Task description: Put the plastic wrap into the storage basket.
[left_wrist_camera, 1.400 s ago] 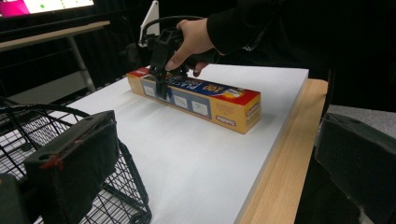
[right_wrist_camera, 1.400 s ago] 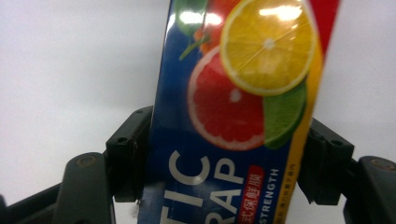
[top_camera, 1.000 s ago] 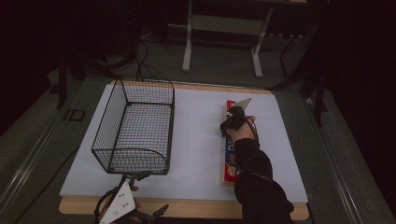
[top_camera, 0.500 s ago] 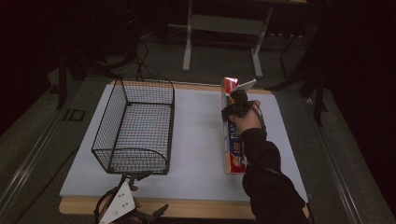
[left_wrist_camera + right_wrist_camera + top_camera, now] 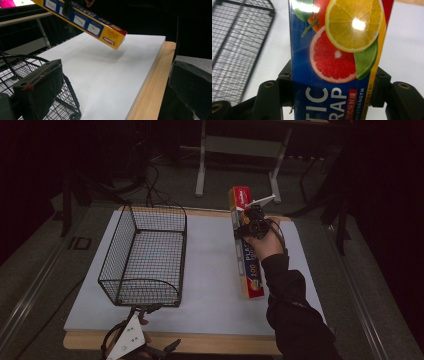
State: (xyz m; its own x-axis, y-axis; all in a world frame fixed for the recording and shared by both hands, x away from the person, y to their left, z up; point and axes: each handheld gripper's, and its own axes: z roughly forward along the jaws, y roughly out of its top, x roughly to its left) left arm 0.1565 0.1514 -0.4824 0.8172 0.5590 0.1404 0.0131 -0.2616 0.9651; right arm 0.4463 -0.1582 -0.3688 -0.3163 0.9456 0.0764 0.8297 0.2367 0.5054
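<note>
Resting at the table's near edge, the left gripper [image 5: 131, 342] holds its jaws apart, empty. Beyond, the right gripper [image 5: 252, 222] is clamped on the long blue-and-yellow cardboard plastic-wrap box [image 5: 246, 252], raised clear of the white table [image 5: 210, 270]. Judged step: transport; next, carry it leftward over the black wire basket [image 5: 142, 252].

The high view looks forward and down on my white table [image 5: 210, 270]. My left gripper view sits low at its near edge, facing across it. My right gripper view looks down from close above; all share the wire basket [image 5: 145, 255].
</note>
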